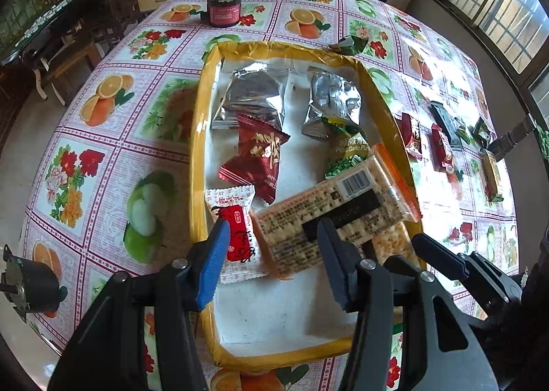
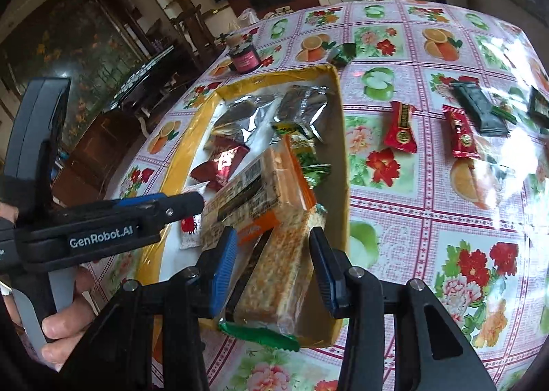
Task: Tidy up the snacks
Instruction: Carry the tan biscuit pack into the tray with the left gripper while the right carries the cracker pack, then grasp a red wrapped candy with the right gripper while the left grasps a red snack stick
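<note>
A yellow-rimmed box (image 1: 199,137) (image 2: 343,151) on the table holds several snack packets: two silver foil bags (image 1: 250,96), a dark red packet (image 1: 257,157), a green pea packet (image 1: 343,147), a small red-and-white candy (image 1: 236,229) and a cracker pack (image 1: 329,216). My left gripper (image 1: 274,240) is open and empty just above the cracker pack and candy. My right gripper (image 2: 274,253) is open around a second cracker pack (image 2: 278,281) that leans in the box's near corner. Loose snacks lie outside on the table: red packets (image 2: 399,128) (image 2: 461,135) and dark green packets (image 2: 480,109).
A dark jar with a cork lid (image 1: 224,3) (image 2: 244,56) stands beyond the box. A green wrapper (image 2: 341,53) lies by the box's far corner. The left gripper's body (image 2: 103,229) crosses the right wrist view. Chairs and a dark table stand to the left.
</note>
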### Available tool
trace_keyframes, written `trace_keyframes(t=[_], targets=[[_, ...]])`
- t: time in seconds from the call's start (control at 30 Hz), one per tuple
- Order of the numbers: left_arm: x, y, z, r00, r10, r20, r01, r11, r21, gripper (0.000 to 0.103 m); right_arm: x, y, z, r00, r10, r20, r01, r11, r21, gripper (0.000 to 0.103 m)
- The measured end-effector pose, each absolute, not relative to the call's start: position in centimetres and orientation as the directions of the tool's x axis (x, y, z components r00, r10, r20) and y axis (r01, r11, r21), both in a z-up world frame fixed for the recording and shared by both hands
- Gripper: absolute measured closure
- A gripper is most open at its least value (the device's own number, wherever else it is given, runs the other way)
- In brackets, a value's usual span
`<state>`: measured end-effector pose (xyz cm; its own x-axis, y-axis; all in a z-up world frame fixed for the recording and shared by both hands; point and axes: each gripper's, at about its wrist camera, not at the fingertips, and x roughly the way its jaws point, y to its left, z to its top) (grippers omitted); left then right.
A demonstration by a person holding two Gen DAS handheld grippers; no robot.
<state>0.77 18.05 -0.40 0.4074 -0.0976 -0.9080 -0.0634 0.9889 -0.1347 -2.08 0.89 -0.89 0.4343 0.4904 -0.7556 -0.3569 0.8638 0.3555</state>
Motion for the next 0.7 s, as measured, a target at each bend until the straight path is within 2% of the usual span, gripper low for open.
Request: trace_keyframes(t=[0.1,0.47,0.7], targets=[[0.7,17.6,0.0,0.426,-0.082,-0.901,-0.064,0.991,-0.120,0.048,-2.2,0.8,-0.3,0.476,0.443,-0.760,-0.354,0.887,0.296,0.059],[0.8,12.7,0.7,0.478,-0.024,-0.878,-0.031,0.999,-0.044,0.048,-3.1,-4.8,1.1,0.543,0.439,-0.716,-0.310,0.897,0.315,0.057],[2.6,8.2,0.4,0.429,-0.064,-0.901,0.036,0.998,-0.054,0.045,-2.6,-13.0,0.5,0.594,0.310,-0.743,-0.128,0.948,0.293,0.051]])
